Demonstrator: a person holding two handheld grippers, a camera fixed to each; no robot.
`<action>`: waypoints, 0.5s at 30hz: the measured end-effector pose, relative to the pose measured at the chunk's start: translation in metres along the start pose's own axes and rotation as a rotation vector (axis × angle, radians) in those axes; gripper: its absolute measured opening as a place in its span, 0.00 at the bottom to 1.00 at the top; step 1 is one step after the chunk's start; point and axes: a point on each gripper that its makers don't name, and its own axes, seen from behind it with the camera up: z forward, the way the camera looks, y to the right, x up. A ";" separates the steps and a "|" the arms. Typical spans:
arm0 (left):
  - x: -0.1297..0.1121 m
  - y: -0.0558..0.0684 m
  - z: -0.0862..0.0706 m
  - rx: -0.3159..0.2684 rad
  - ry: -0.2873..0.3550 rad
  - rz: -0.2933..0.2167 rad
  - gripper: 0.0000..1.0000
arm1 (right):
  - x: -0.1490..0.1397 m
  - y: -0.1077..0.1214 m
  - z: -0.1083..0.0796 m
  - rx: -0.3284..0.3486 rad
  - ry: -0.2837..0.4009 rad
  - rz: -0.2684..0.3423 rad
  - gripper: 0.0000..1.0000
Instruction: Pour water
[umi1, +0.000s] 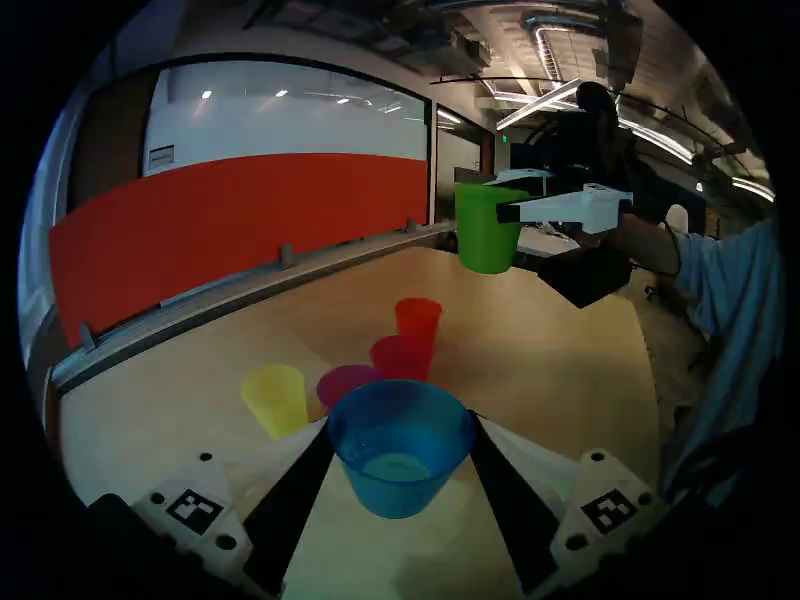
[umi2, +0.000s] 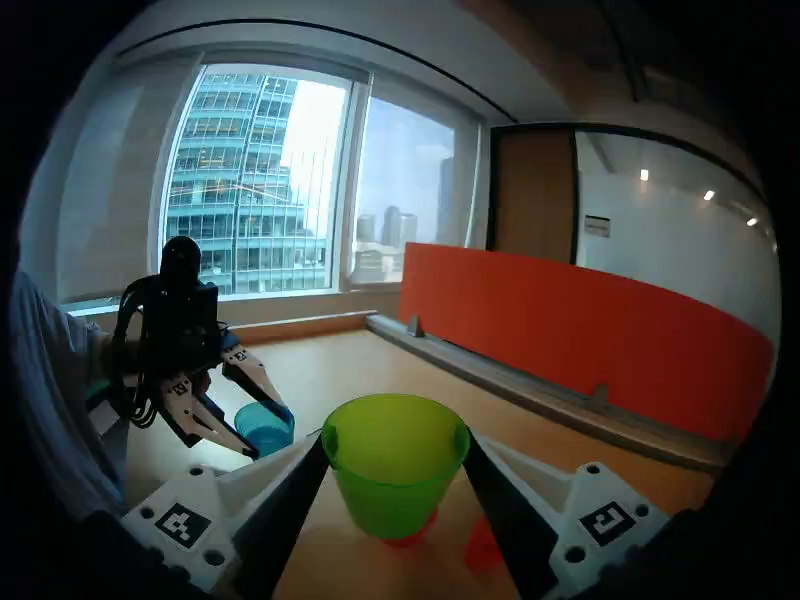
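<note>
1. Plastic cups, smooth, tapered and translucent, are the main things here: a blue cup (umi1: 400, 470) and a green cup (umi2: 395, 480), each held in a two-finger tool.
2. The left gripper (umi1: 400, 440) clamps the blue cup between its black fingers. The cup is upright, low over the pale wooden table (umi1: 560, 350).
3. A paler disc shows at the bottom of the blue cup. Whether it is water or the cup's base cannot be told.
4. The right gripper (umi2: 395, 450) grips the green cup from both sides. In the left gripper view that cup hangs upright, high above the table's far edge.
5. The green cup's wall glows lime where daylight passes through it, and its rim is a clean circle.
6. On the matte wood stand a yellow cup (umi1: 275, 398), a magenta cup (umi1: 345, 385) and two red cups (umi1: 417, 318), clustered close together just beyond the blue cup.
7. A flat orange partition (umi1: 240, 230) runs along the table's edge. A tall window (umi2: 260, 190) frames glass towers.
8. Square black-and-white markers (umi1: 195, 508) sit on the white gripper bodies. A small sign (umi1: 160, 157) on the wall is too small to read.
9. A light blue sleeve (umi1: 735, 280) reaches toward the right gripper.
</note>
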 end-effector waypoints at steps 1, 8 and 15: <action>-0.001 0.000 0.000 -0.001 -0.005 0.000 0.89 | -0.003 0.000 0.000 0.003 -0.006 0.001 0.93; -0.013 0.000 0.004 -0.005 -0.045 0.006 0.89 | -0.029 -0.002 0.003 0.031 -0.071 0.001 0.94; -0.026 -0.001 0.006 -0.009 -0.088 0.005 0.89 | -0.060 -0.006 0.007 0.064 -0.159 -0.014 0.94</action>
